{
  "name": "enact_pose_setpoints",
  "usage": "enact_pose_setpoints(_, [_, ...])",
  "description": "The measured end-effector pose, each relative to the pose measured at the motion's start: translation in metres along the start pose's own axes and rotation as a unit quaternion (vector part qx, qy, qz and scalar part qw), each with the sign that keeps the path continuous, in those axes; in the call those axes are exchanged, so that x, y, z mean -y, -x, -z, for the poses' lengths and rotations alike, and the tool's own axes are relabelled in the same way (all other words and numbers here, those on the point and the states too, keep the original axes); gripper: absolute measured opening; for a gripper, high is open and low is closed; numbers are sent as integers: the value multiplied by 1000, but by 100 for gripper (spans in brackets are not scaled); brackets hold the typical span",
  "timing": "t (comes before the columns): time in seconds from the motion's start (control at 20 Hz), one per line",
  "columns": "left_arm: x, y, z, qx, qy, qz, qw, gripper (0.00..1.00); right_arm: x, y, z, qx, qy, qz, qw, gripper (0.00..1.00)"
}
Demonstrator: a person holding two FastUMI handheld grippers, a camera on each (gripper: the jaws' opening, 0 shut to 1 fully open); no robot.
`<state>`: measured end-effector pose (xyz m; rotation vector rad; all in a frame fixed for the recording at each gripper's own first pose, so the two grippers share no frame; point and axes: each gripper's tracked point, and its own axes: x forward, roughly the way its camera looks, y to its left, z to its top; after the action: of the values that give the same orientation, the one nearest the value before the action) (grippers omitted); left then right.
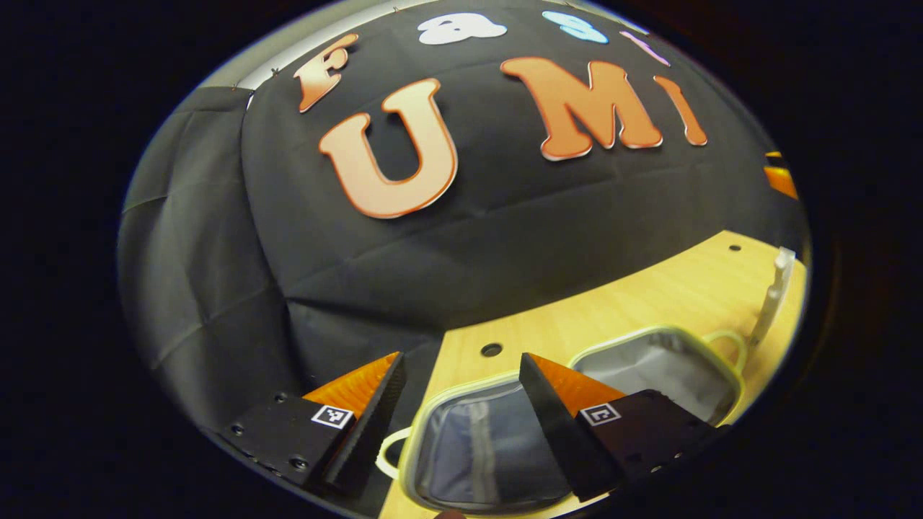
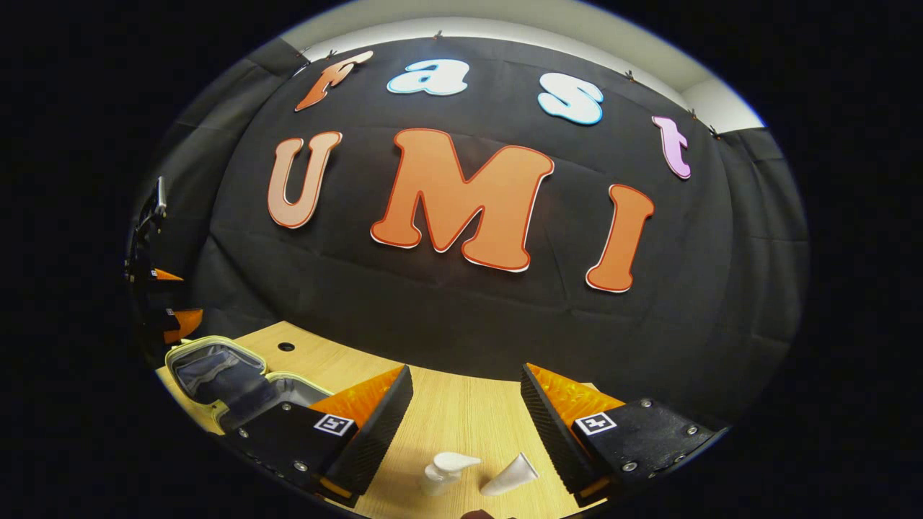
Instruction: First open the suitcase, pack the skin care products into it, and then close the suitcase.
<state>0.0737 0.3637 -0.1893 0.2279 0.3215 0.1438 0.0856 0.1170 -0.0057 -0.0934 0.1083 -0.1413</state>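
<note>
The pale-green-trimmed suitcase with grey lining (image 1: 490, 447) is lying open on the light wooden table (image 2: 461, 418); the left gripper (image 1: 461, 393) is hovering wide-open above it, while the right gripper (image 2: 467, 400) is gaping over two white skincare bottles (image 2: 479, 472).

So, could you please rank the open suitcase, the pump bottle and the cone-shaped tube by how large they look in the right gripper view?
1. Open suitcase, clearly the largest, though partly hidden behind the right gripper.
2 and 3. Pump bottle and cone-shaped tube: they look about alike, and both run off the bottom edge, so I would not rank them.
</note>
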Motion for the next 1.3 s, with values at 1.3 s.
enact_pose_setpoints(1.3, [379,112,-39,62,17,263,963,99,90,30,133,-66,-20,-1,998,96])
